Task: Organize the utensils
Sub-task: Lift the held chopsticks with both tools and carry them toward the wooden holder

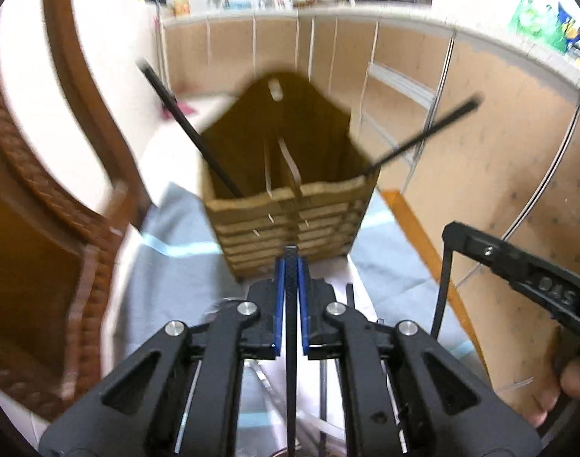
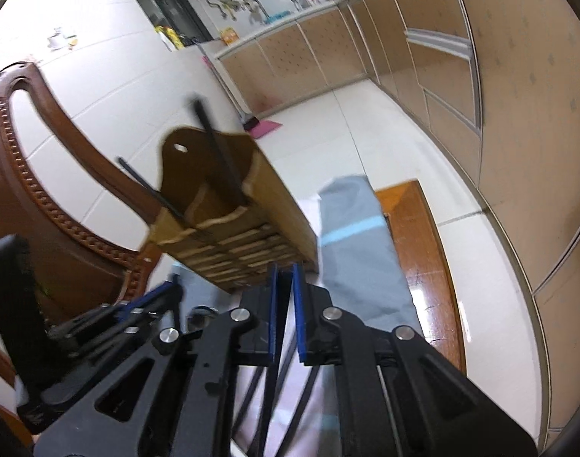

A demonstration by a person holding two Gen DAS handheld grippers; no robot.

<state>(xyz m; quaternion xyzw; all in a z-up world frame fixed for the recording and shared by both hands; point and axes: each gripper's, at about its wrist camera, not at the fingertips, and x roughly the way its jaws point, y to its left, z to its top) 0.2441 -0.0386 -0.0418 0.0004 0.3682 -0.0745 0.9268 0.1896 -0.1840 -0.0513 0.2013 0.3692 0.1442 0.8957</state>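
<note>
Left gripper clamped on a black chopstick. Right gripper pads close, nothing visibly pinched. Bamboo utensil holder, two chopsticks inside, sits on grey cloth over wooden table. Kitchen: white tile floor, tan cabinets, carved wooden chair.

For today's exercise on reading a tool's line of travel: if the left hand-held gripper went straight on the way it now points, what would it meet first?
The left hand-held gripper, shut on a black chopstick, points at the slatted front of the bamboo utensil holder. The chopstick tip would probably touch that front wall first, below the rim, though blur leaves the gap unclear.
</note>
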